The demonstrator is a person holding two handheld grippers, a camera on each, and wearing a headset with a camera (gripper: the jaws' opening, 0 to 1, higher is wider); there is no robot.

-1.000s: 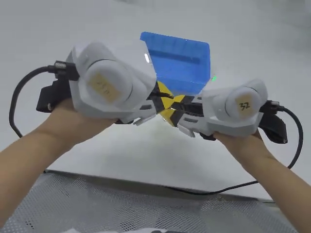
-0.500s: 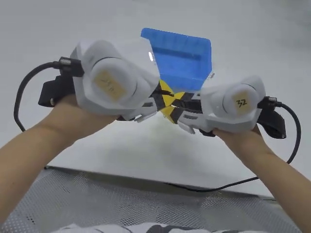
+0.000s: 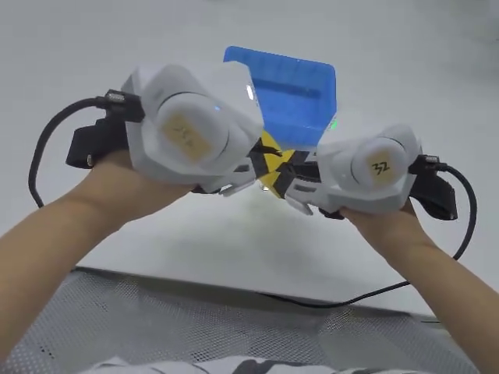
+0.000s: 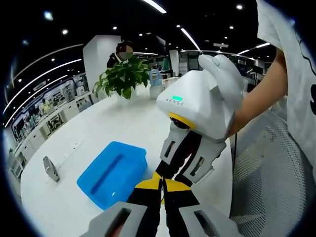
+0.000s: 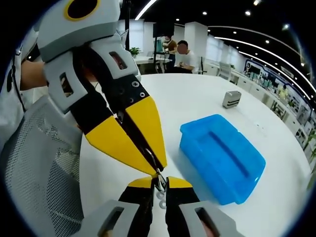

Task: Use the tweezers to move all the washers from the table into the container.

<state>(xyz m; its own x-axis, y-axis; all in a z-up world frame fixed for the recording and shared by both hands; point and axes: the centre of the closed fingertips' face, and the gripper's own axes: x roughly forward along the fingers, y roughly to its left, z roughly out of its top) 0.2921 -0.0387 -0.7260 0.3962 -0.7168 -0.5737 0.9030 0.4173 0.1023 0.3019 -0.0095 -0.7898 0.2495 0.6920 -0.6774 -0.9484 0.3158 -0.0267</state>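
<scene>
White table; blue container beyond left gripper, right gripper, tips together.

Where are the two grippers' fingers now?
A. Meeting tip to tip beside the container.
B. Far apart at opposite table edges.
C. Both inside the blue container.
A: the left gripper and right gripper meet tip to tip over the table, beside the container, not in it.

So the left gripper has slid over to the right in the head view, and its white shell now covers more of the blue container's left side. The right gripper nudged in toward it a bit too, so the two shells sit closer together.
</scene>
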